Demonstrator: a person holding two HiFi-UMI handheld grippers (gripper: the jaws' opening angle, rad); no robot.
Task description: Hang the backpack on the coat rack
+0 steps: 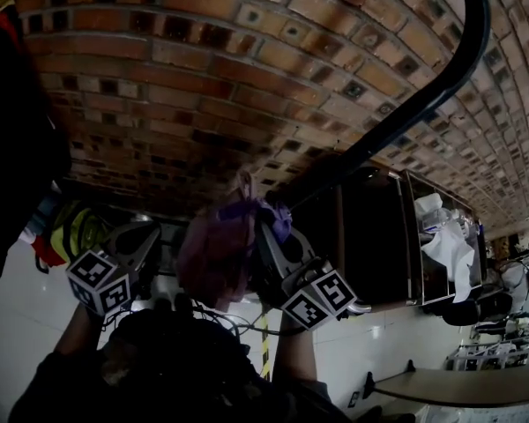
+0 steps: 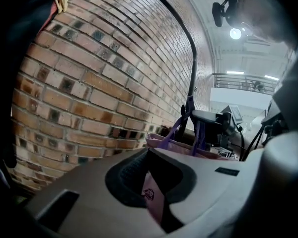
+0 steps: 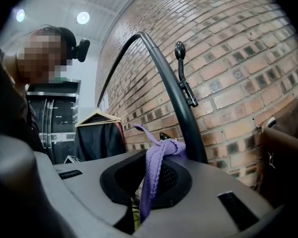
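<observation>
The pink backpack [image 1: 216, 254] with purple straps hangs between my two grippers in front of a brick wall. My left gripper [image 1: 154, 241] is shut on a fold of the bag's pink fabric [image 2: 153, 197]; the bag's top and straps [image 2: 188, 143] show beyond it. My right gripper [image 1: 269, 236] is shut on a purple strap [image 3: 154, 175], which drapes over its jaws. The black curved coat rack pole [image 1: 423, 95] rises just behind the strap [image 3: 171, 93]. A knobbed hook [image 3: 181, 71] sticks out higher on the pole, above the strap.
A dark garment [image 1: 9, 130] hangs at the left, on a wooden hanger [image 3: 97, 118]. A dark cabinet [image 1: 379, 236] with white items stands to the right of the rack. A table edge [image 1: 458, 382] lies at lower right. A brown object [image 3: 283, 152] is at the far right.
</observation>
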